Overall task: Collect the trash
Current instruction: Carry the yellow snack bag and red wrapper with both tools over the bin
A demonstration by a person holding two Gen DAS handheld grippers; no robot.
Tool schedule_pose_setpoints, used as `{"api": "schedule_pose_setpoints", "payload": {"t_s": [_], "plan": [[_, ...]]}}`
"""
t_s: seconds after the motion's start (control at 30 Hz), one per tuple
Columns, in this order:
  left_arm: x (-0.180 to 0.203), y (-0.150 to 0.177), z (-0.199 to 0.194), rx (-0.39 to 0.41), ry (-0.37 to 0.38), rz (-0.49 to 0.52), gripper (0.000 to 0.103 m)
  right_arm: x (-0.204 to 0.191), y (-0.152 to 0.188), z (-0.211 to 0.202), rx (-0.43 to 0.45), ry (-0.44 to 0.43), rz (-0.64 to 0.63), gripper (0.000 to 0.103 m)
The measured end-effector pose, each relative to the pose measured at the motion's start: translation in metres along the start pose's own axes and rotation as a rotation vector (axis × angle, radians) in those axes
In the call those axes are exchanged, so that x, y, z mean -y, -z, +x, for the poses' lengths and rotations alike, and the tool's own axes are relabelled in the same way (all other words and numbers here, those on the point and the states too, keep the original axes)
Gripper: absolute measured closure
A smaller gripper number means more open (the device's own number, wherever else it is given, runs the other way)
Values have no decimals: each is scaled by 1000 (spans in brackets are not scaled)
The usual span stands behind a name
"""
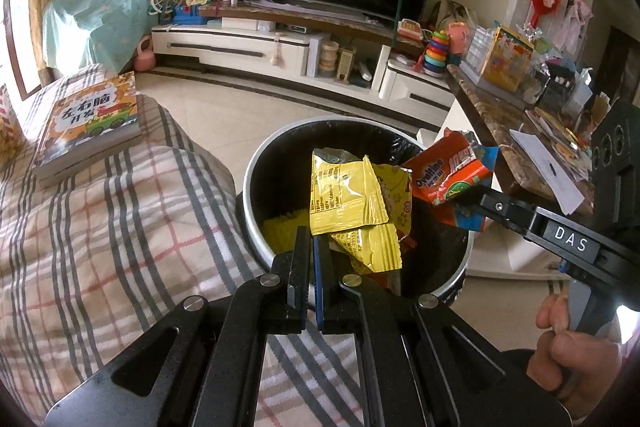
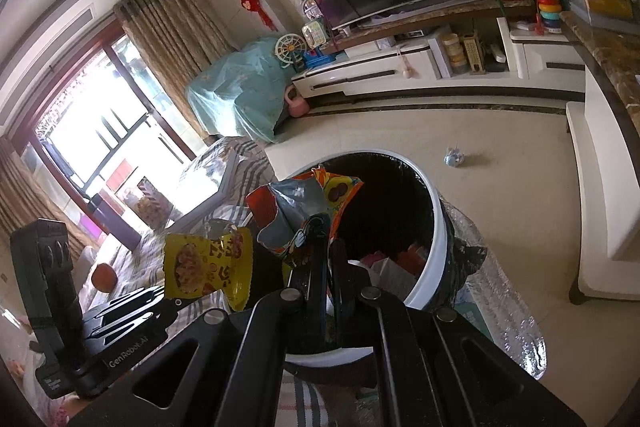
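**Caution: wrappers over bin rim**

Left gripper (image 1: 312, 239) pinching yellow wrapper (image 1: 348, 195) above trash bin (image 1: 256, 163); right gripper (image 2: 330, 239) pinching orange wrapper (image 2: 304, 211) over the bin's rim. Release too near the rim: likely spill onto floor.

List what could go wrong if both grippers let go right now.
The orange Ovaltine wrapper in the right gripper hangs near the round white-rimmed trash bin's rim, so it might drop outside. The yellow snack wrapper in the left gripper sits over the opening, but could flutter onto the plaid cover.
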State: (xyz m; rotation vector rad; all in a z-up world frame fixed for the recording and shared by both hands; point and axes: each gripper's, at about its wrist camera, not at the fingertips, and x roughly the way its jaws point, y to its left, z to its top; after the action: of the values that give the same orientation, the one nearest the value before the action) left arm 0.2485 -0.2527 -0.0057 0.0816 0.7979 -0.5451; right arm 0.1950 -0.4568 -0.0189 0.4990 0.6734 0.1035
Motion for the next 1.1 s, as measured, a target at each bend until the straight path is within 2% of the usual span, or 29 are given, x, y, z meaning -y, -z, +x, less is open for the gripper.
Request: {"api": "schedule_pose_setpoints", "payload": {"t_s": [1.1], "plan": [[11,-16,21,-11,-24,34,102,6,-8,9,-5,35,-4,101]]}}
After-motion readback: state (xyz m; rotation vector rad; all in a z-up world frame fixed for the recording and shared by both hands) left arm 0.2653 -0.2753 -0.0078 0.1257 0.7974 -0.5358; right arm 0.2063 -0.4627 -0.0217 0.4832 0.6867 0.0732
